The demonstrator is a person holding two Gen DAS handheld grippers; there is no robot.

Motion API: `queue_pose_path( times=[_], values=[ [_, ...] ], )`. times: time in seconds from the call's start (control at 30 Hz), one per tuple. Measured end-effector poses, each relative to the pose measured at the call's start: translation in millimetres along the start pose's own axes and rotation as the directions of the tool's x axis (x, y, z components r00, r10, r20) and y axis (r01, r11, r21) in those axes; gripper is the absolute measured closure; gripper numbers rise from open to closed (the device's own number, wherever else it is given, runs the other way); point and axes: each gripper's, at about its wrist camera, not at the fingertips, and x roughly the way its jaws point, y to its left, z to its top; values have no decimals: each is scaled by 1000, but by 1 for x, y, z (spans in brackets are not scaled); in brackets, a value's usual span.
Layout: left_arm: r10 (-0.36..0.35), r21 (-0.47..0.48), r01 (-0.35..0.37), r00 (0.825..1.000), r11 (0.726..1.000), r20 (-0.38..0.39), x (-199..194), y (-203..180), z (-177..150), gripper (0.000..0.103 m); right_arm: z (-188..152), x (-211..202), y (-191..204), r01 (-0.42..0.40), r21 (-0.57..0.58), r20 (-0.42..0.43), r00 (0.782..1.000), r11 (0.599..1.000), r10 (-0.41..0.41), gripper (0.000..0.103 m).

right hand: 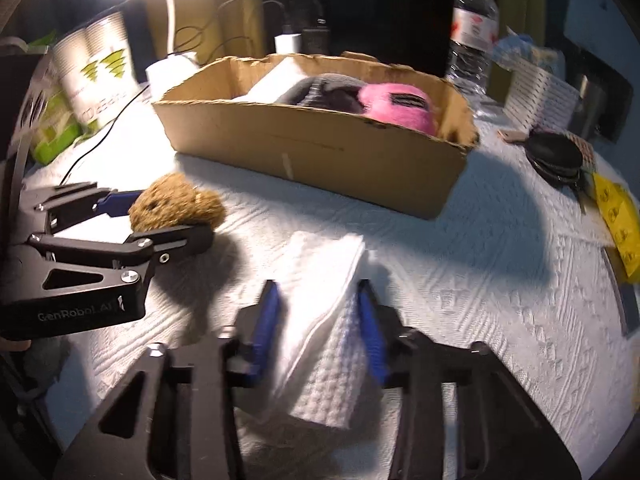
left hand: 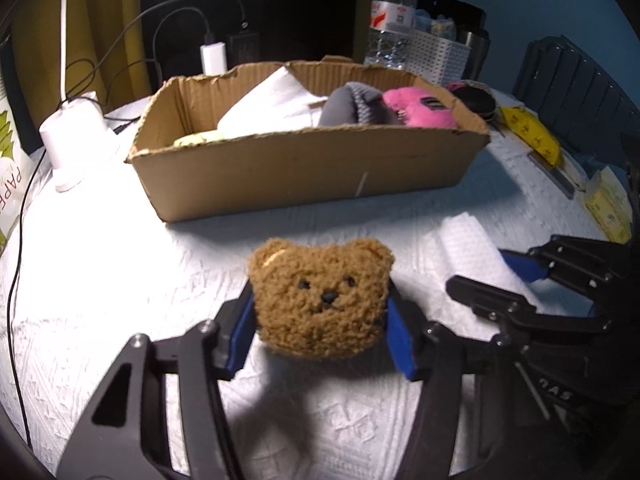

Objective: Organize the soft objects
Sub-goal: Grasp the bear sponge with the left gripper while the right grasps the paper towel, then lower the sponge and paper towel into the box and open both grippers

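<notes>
My left gripper point(left hand: 322, 320) is shut on a brown fuzzy bear plush point(left hand: 322, 298), held just above the white quilted table cover. It also shows at the left of the right wrist view, gripper point(right hand: 168, 216) around the plush point(right hand: 176, 206). My right gripper point(right hand: 318, 320) is open, its blue pads either side of a folded white paper towel point(right hand: 328, 344) lying on the table; it shows at right in the left wrist view point(left hand: 496, 280). A cardboard box point(left hand: 304, 172) behind holds a pink plush point(left hand: 418, 110), a grey knit item point(left hand: 352, 106) and white paper.
A water bottle point(left hand: 390, 20) and white perforated basket point(left hand: 436, 56) stand behind the box. A white lamp base point(left hand: 76, 140) and cables are at left, a paper towel pack point(right hand: 96, 68) beyond. A black round case point(right hand: 554, 156) and yellow packets point(right hand: 618, 216) lie at right.
</notes>
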Motion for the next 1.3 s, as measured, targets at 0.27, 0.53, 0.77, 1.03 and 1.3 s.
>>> queue_pose_path(
  times=[0.27,0.53,0.77,1.03,1.3],
  values=[
    [-14,-10,15,998,1000,60,-30,5,-5,47,2,-13,10,-50,-1,10,999,999,50,91],
    [-15,-39,20,992,999,124,-59,16,2,47,19,-41,16,-68,-14,72,995,998,69,91],
    [-15,-47,24,980,999,196,-79,22,19,47,42,-55,18,-80,-32,117,990,996,83,91],
    [-12,-51,25,968,998,251,-85,27,46,46,73,-64,11,-91,-59,164,982,994,99,91],
    [-25,-34,36,958,999,285,-83,26,76,47,96,-57,-3,-95,-47,189,977,994,102,91]
  ],
)
